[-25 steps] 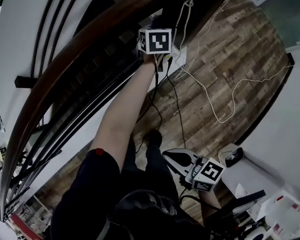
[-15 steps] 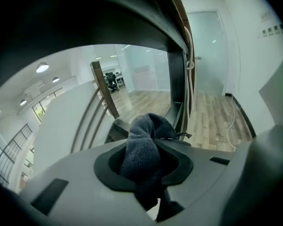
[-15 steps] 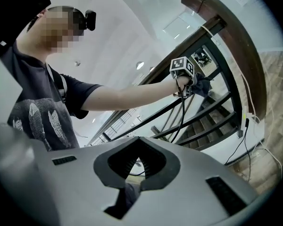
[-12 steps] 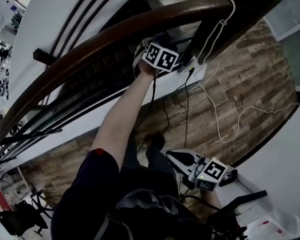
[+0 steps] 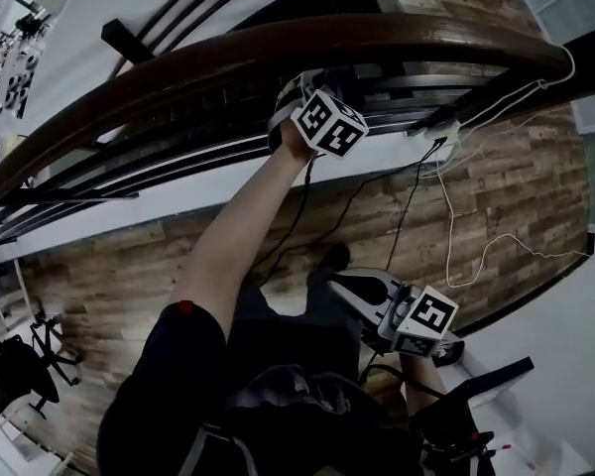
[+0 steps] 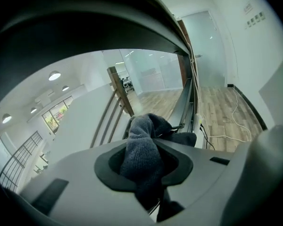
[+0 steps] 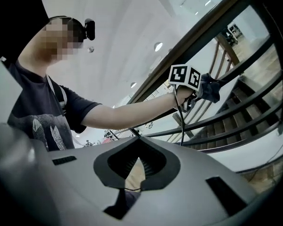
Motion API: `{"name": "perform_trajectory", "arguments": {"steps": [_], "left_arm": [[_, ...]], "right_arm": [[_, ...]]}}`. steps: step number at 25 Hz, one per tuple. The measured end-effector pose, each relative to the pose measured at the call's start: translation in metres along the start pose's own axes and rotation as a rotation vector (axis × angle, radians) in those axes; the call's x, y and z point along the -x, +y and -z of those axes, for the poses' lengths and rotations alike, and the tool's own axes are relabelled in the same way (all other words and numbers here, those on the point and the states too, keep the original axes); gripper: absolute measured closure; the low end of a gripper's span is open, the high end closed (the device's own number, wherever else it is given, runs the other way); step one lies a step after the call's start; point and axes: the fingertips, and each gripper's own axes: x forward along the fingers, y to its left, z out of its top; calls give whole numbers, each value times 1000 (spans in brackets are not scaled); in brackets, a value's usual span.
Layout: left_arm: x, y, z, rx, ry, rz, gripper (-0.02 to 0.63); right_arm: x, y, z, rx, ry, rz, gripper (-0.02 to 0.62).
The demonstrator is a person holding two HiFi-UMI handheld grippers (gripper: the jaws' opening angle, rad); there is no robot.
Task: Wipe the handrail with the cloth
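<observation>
The dark brown wooden handrail [image 5: 178,62] curves from the left edge to the upper right of the head view. My left gripper [image 5: 302,87] is raised against its underside, shut on a dark grey cloth [image 6: 144,140] that bunches out beyond the jaws. In the left gripper view the handrail [image 6: 99,27] looms dark just above the cloth. The right gripper view shows the cloth [image 7: 210,89] pressed at the handrail [image 7: 207,27] beyond the marker cube. My right gripper [image 5: 377,310] hangs low by my body, its jaws [image 7: 139,166] closed with nothing between them.
Black metal bars [image 5: 129,181] run below the rail. A white power strip [image 5: 438,127] hangs near the rail's right end, with cables [image 5: 466,256] trailing over the wood floor. A dark office chair [image 5: 20,375] stands at the lower left.
My left gripper and the cloth have slid along the rail, away from the power strip and the rail's end. The head view has swung round. The right gripper has stayed low.
</observation>
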Motion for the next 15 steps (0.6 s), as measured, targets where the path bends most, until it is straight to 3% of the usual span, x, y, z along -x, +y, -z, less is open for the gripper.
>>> {"name": "perform_trajectory", "arguments": {"steps": [4, 7, 13, 15], "left_arm": [[51, 69, 66, 13, -9, -4, 514], [87, 116, 117, 1, 1, -45, 514], [139, 195, 211, -43, 90, -169, 514], [161, 227, 247, -22, 139, -219, 514]], "right_arm": [[-85, 42, 19, -60, 13, -72, 592], [-136, 74, 39, -49, 61, -119, 591], [-169, 112, 50, -77, 108, -233, 592], [-173, 119, 58, -56, 134, -251, 592]]}}
